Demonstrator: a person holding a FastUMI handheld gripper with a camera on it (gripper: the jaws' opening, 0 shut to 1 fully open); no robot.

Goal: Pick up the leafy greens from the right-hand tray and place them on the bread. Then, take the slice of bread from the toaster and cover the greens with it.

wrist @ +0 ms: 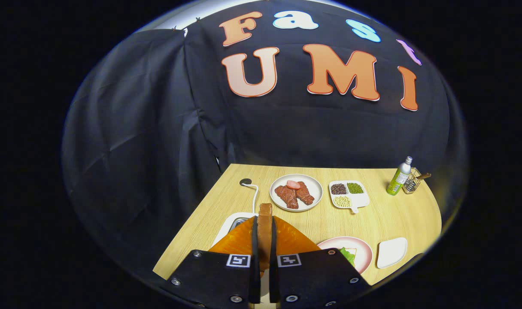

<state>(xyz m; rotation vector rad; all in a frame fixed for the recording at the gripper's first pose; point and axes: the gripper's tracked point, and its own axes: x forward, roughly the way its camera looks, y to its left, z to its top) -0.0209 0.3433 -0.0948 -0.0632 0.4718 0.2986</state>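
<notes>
My gripper point(264, 231) is shut on a slice of bread point(265, 214), which stands on edge between the two fingers with its brown crust up. It hangs above the white toaster point(232, 223), whose top shows just left of the fingers. To the right of the fingers a pink plate point(364, 253) holds leafy greens point(347, 255); the bread under them is mostly hidden by the gripper body.
A wooden table point(385, 214) carries a white plate of meat point(296, 192), a divided dish of beans point(349, 194), a green bottle point(399, 177) with a small glass holder beside it, and an empty white tray point(392, 252). The toaster's cord point(253, 193) runs back to a grommet.
</notes>
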